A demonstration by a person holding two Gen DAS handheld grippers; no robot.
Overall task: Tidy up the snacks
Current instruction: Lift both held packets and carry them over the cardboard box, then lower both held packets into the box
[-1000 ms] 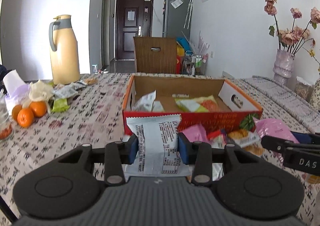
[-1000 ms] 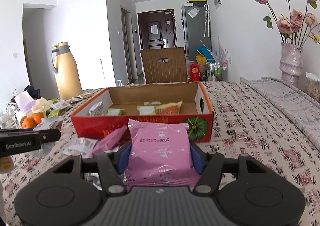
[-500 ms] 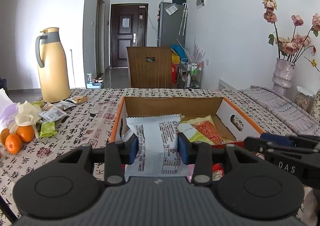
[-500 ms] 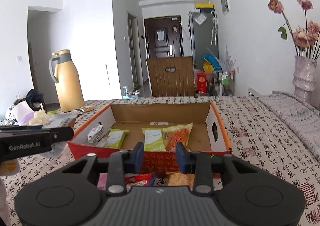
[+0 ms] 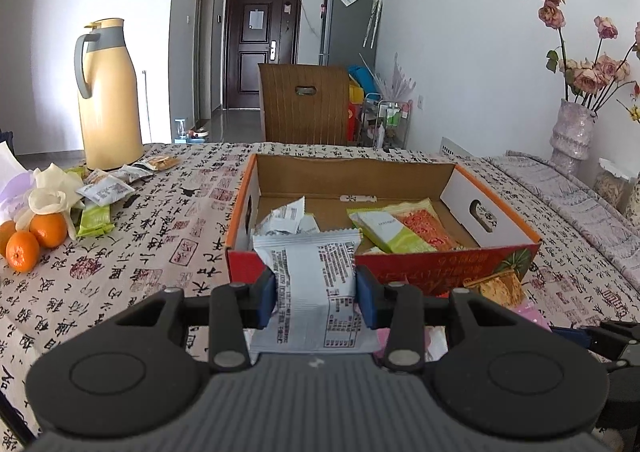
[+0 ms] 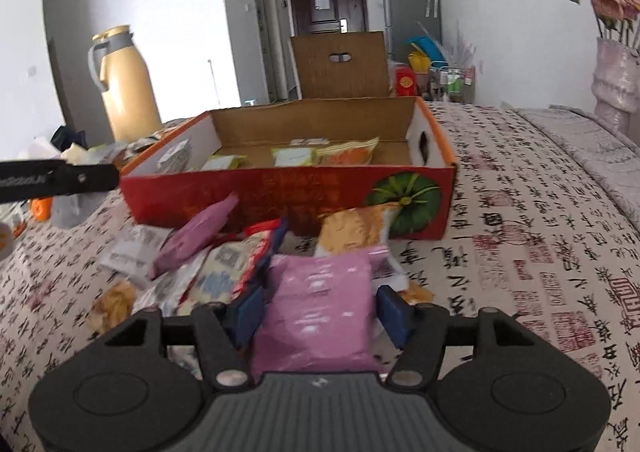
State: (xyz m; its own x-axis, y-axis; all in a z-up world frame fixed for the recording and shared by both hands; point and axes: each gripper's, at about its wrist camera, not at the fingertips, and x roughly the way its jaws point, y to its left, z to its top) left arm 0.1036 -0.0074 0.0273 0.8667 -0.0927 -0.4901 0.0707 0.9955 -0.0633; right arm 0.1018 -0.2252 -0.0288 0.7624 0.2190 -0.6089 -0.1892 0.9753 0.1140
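A red cardboard box (image 5: 420, 276) holds a green packet (image 5: 380, 226), an orange-red packet (image 5: 424, 228) and white packets (image 5: 284, 218). My left gripper (image 5: 316, 292) is shut on a white printed snack packet (image 5: 312, 264), just before the box's front wall. In the right wrist view, loose snacks lie in front of the box (image 6: 280, 192): a purple packet (image 6: 196, 236), an orange one (image 6: 356, 228) and a red-and-white one (image 6: 240, 264). My right gripper (image 6: 320, 310) points down at this pile. Its jaws are opening around a pink packet (image 6: 316, 332), and the pads stand just off its sides.
A yellow thermos jug (image 5: 108, 92), several loose packets (image 5: 106, 188) and oranges (image 5: 36, 236) sit at the table's left. A vase of dried roses (image 5: 572, 132) stands at the right. A wooden chair (image 5: 304, 104) is behind the table.
The left gripper kept the white packet and rose a little before the box. The right gripper held a pink packet, then stood narrow and empty, and now has dipped with jaws spread around a pink packet.
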